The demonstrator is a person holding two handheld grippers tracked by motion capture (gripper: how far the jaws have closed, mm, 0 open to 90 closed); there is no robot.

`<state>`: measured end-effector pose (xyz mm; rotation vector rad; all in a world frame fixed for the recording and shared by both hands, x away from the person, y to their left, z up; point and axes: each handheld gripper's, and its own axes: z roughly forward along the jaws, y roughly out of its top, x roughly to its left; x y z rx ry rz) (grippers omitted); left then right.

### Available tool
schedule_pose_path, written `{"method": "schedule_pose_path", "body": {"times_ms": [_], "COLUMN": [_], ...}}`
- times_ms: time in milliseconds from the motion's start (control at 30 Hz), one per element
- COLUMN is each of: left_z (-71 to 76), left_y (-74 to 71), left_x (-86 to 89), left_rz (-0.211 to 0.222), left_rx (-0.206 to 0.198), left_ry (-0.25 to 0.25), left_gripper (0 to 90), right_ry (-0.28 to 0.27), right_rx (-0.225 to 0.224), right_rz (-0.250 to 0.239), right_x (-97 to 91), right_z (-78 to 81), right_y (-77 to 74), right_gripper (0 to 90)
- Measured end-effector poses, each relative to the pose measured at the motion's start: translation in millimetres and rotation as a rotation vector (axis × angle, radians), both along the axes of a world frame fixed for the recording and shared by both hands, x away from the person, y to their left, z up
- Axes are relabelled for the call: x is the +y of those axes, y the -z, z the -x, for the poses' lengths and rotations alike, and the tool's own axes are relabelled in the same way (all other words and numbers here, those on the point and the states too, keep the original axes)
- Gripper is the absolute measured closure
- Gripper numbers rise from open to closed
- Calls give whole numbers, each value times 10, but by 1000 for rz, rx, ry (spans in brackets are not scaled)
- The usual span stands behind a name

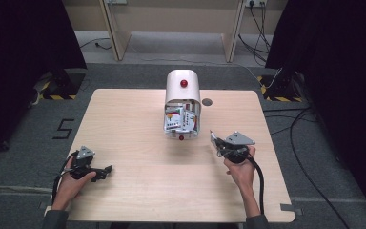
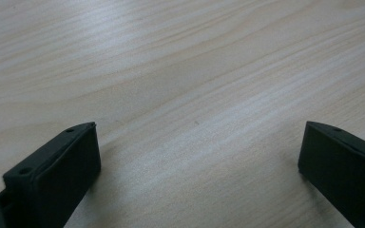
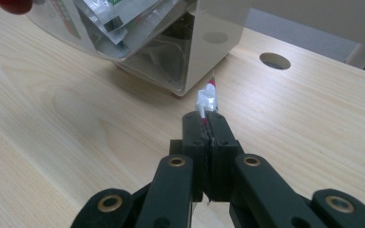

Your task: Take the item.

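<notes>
A: From the high view, what's the right gripper (image 1: pixel 215 139) doing?

B: It sits at about five o'clock from the white dispenser (image 1: pixel 183 86), near it but apart. The right gripper view tells more: the jaws are pressed together on a thin plastic packet (image 3: pixel 205 100), white with a red stripe, sticking out past the tips towards the dispenser's clear front (image 3: pixel 138 47).

A: And the left gripper (image 1: pixel 106 170)?

B: Down at seven o'clock, well apart from the dispenser, lying low on the table (image 1: pixel 133 119). The left gripper view has its jaws wide apart, bare wood between them, nothing held.

A: Room to move?

B: Bare tabletop between the two hands. A round hole (image 1: pixel 207 101) lies at the dispenser's three o'clock, near the far edge.
</notes>
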<state>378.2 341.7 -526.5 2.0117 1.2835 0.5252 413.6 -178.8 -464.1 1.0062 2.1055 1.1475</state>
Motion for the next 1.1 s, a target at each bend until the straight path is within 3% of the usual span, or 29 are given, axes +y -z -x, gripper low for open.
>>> {"method": "schedule_pose_path", "body": {"times_ms": [267, 367, 600, 1100], "left_z": [0, 0, 0, 0], "left_y": [0, 0, 0, 0], "left_x": [0, 0, 0, 0], "left_rz": [0, 0, 0, 0], "left_rx": [0, 0, 0, 0], "left_ry": [0, 0, 0, 0], "left_gripper": [0, 0, 0, 0], "right_ry": [-7, -8, 15, 78], "right_rx": [23, 44, 66, 87], "right_rz": [-8, -42, -50, -15], "right_x": [18, -14, -78, -202], "right_z": [-27, -47, -74, -122], "right_y": [68, 107, 165, 253], "right_gripper": [890, 890, 887, 845]}}
